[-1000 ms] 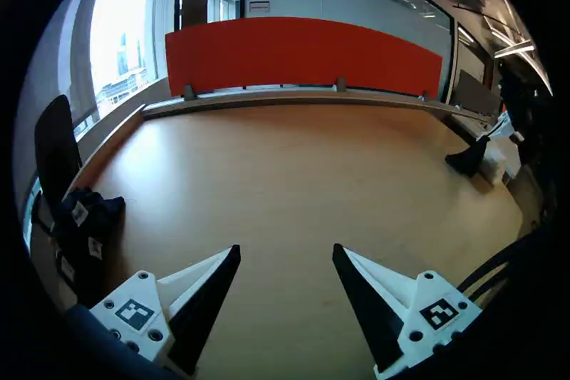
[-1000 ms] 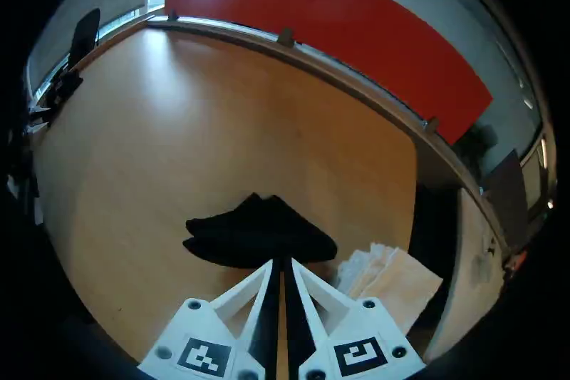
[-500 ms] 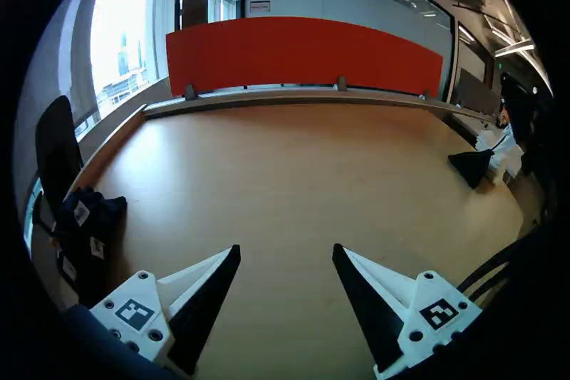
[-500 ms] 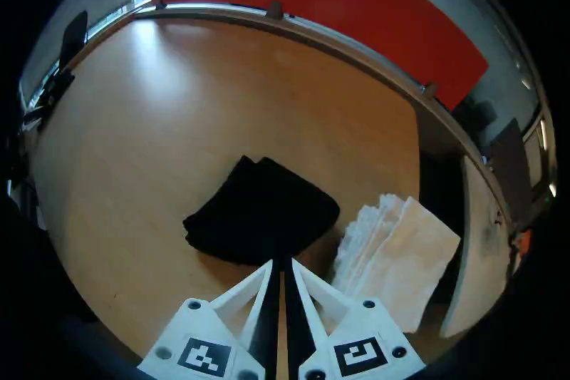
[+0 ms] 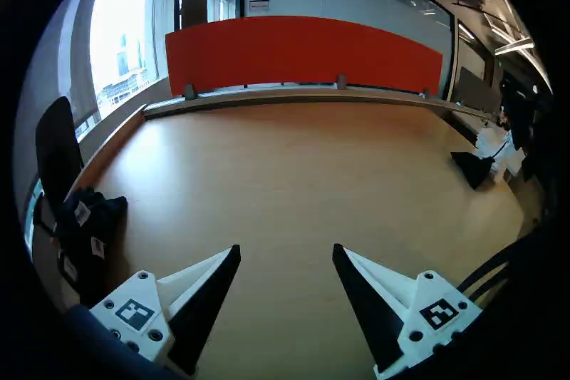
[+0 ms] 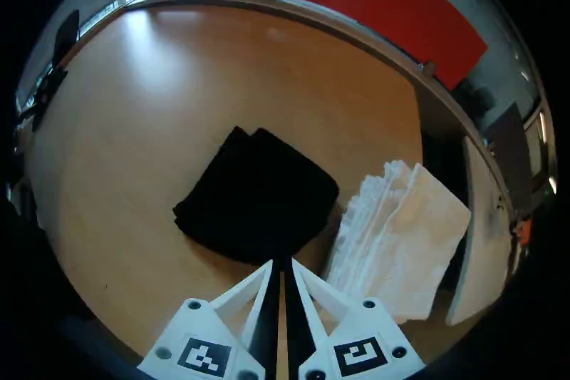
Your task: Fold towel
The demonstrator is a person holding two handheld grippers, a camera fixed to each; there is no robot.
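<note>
Left gripper view: the left gripper (image 5: 285,255) hangs spread wide over the bare table (image 5: 285,166), with free room to the red partition (image 5: 299,52). The right gripper (image 6: 283,266) is clenched at the near edge of the black towel (image 6: 256,198), which lies folded, cornerwise and nearly square, beside stacked white cloths (image 6: 399,237).

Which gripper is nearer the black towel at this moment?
Right. The right gripper has its closed fingertips at the near edge of the black towel; the left gripper hangs open over the wooden table, well away from it.
</note>
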